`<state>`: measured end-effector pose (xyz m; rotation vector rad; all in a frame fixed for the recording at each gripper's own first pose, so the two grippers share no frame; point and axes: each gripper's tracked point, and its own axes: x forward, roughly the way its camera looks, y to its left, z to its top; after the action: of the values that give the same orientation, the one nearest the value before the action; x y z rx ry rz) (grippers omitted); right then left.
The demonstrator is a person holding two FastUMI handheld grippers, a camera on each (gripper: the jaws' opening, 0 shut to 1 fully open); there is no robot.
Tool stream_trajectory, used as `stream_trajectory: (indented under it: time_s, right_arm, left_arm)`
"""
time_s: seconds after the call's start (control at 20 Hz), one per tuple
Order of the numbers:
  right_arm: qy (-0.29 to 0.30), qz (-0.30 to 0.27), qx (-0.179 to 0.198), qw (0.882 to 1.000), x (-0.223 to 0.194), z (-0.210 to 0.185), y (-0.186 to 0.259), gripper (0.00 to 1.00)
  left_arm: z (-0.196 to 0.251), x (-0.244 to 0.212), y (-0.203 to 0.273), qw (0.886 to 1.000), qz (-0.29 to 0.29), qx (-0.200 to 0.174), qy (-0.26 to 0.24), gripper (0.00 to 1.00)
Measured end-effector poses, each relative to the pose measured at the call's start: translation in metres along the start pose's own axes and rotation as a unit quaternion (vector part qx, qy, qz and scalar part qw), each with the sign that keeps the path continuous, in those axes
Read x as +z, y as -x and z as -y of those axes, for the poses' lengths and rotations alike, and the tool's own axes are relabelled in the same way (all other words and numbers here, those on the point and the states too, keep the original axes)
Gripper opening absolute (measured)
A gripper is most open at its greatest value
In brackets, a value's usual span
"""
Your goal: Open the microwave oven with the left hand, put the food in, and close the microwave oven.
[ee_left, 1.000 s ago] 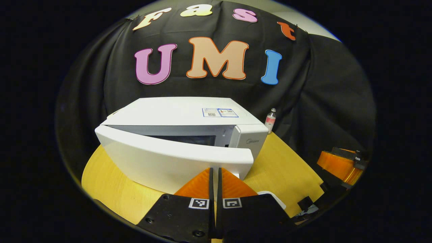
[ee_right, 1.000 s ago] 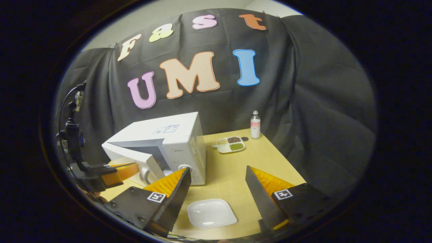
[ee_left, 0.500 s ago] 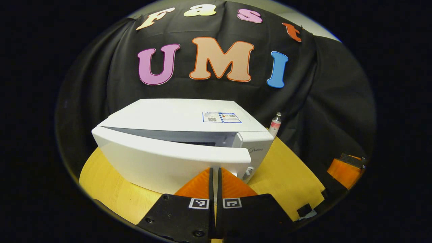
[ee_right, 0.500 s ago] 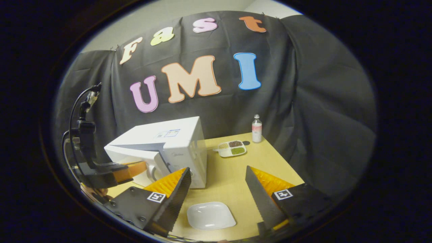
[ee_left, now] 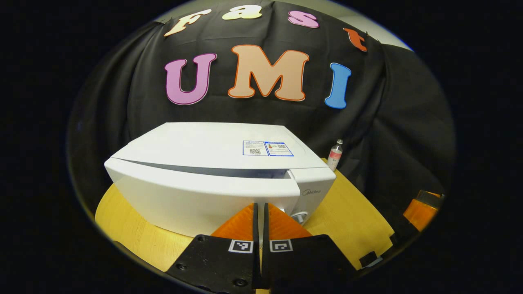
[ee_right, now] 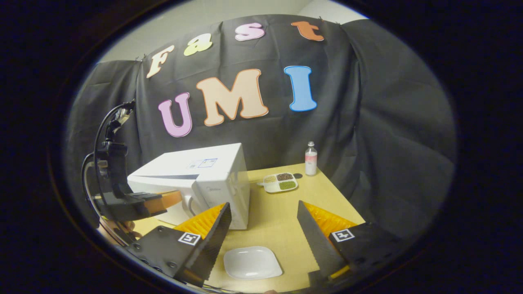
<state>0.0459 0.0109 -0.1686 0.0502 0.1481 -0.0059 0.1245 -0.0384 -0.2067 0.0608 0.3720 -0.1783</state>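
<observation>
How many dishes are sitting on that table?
2: an empty white plate near the front edge, and a divided tray of food farther back beside the bottle. The microwave may hide others.

White microwave oven (ee_left: 212,171) bearing a blue-and-white label on top; yellow wood-grain table (ee_right: 282,220); plain white square plate (ee_right: 252,262); white divided dish (ee_right: 280,182) holding tan, dark brown and green contents; clear bottle (ee_right: 311,158) with pink band and white cap.
</observation>
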Motion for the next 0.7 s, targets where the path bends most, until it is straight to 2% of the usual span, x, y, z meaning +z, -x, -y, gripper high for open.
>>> stream_trajectory:
  time_s: [0.7]
  right_arm:
    - [0.007, -0.009, 0.001, 1.0, -0.0032, 0.0034, -0.0033, 0.92]
  left_arm:
    - [-0.0041, 0.0076, -0.0106, 1.0, 0.013, 0.004, 0.005, 0.01]
